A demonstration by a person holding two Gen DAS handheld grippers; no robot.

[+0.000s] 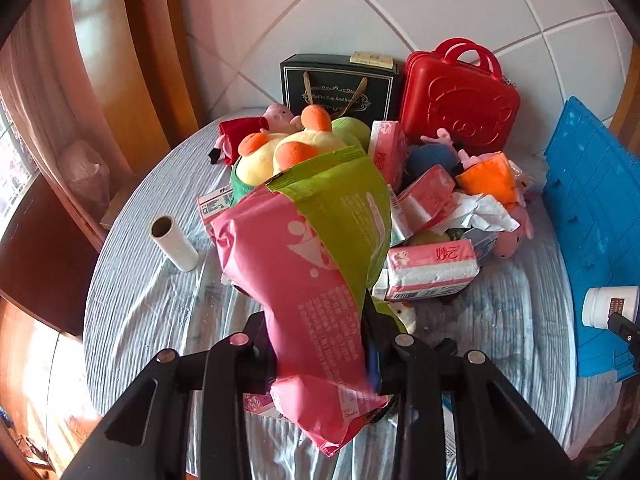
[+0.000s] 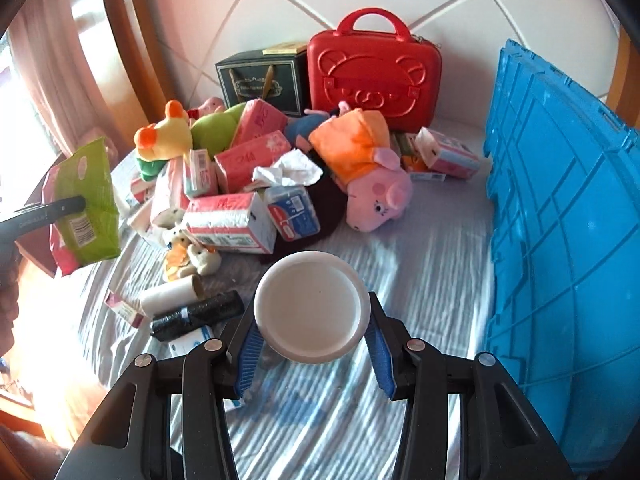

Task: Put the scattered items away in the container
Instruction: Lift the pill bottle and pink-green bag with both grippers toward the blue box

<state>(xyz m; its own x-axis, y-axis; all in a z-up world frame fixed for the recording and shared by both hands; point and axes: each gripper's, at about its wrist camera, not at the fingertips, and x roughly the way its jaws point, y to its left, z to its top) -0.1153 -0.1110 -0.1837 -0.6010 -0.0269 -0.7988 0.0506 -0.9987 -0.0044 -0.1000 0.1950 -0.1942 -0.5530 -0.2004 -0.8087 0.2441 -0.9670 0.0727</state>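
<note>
My left gripper (image 1: 320, 344) is shut on a pink and green snack bag (image 1: 316, 248) and holds it up above the table; the bag also shows at the left of the right wrist view (image 2: 86, 204). My right gripper (image 2: 312, 324) is shut on a white jar (image 2: 312, 306), its lid facing the camera; the jar also shows at the right edge of the left wrist view (image 1: 610, 306). The blue crate (image 2: 568, 208) stands at the right, close to the jar. A pile of tissue packs (image 2: 232, 216) and plush toys (image 2: 376, 188) lies in the middle of the table.
A red case (image 2: 374, 72) and a black gift box (image 2: 260, 80) stand at the back against the tiled wall. A white roll (image 2: 168, 294), a black roll (image 2: 196, 316) and small packs lie front left. The striped cloth (image 2: 420, 272) covers the round table.
</note>
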